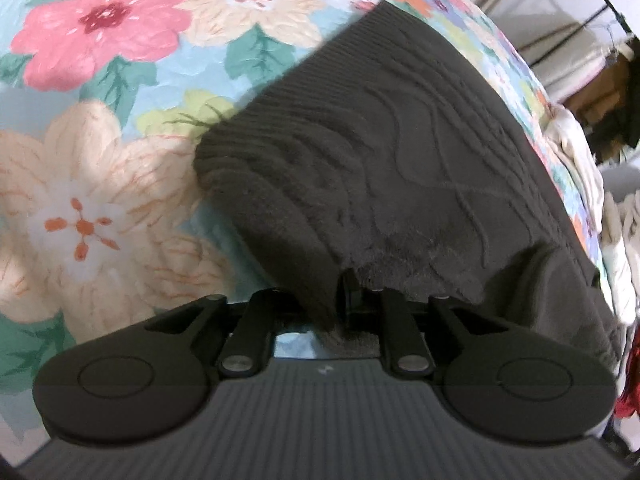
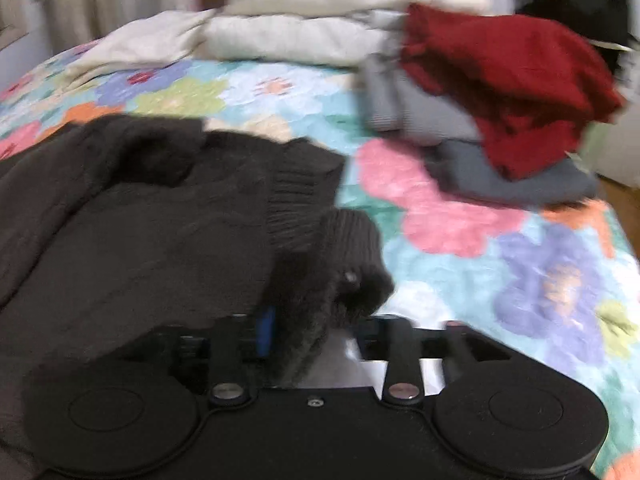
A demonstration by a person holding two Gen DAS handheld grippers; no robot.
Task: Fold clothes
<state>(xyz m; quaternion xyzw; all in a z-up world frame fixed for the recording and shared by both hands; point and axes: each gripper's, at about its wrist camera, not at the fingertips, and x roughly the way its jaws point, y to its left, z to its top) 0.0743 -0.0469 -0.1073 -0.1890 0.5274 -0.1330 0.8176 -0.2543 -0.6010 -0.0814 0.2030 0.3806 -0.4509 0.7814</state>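
The left wrist view is looking forward along its fingers, sitting very close above the dark brown ribbed knit sweater lying on the floral quilted bedspread. The right wrist view is facing across the bed toward stacked cream folded laundry, sharing that sweater and bedspread.

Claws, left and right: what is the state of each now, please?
Left claw: closed on the dark sweater.
Right claw: closed on the dark sweater's ribbed cuff.

Home bedroom: floral quilt on bed, folded clothes stack.
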